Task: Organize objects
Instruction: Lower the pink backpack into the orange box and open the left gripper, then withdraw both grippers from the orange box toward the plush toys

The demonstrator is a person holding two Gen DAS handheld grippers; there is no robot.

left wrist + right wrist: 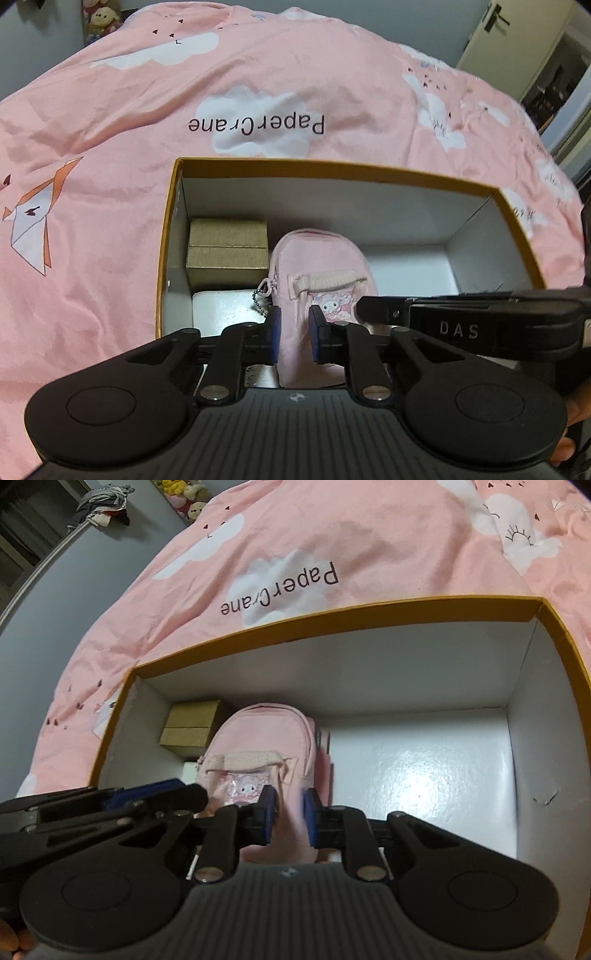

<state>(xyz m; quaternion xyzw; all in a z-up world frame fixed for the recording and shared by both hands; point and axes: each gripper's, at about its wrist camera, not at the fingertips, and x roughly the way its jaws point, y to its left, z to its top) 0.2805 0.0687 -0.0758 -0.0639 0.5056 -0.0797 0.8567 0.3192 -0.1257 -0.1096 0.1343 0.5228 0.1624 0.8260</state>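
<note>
Both grippers angle steeply down into an open box (173, 236) with an orange rim and white inside, which sits on a pink bedspread (110, 122) printed with clouds and the words "PaperCrane".

A small pink pouch (321, 254), shaped like a backpack with a cartoon face on its front pocket, lies on the box floor towards the left side. A gold carton (227, 245) sits in the far left corner just beside the pouch, and a white, shiny item (221, 306) lies in front of the carton, partly hidden by the tooling.

The left gripper (294, 336) comes in from the near edge, pointing down at the pouch's lower front. Its blue pads are drawn close together with pink fabric showing in the narrow gap, so it is closed and appears to pinch the pouch. A bead chain (260, 302) from the zipper hangs just left of its left pad.

The right gripper (290, 819) points down beside it, over the pouch's right lower corner. Its pads stand close, with pink fabric between them; whether they press on it is unclear. In the left wrist view its finger reaches across from the right, level, over the pouch's pocket. Fingertips (569, 432) of the holding hand show at that view's lower right edge.
</note>
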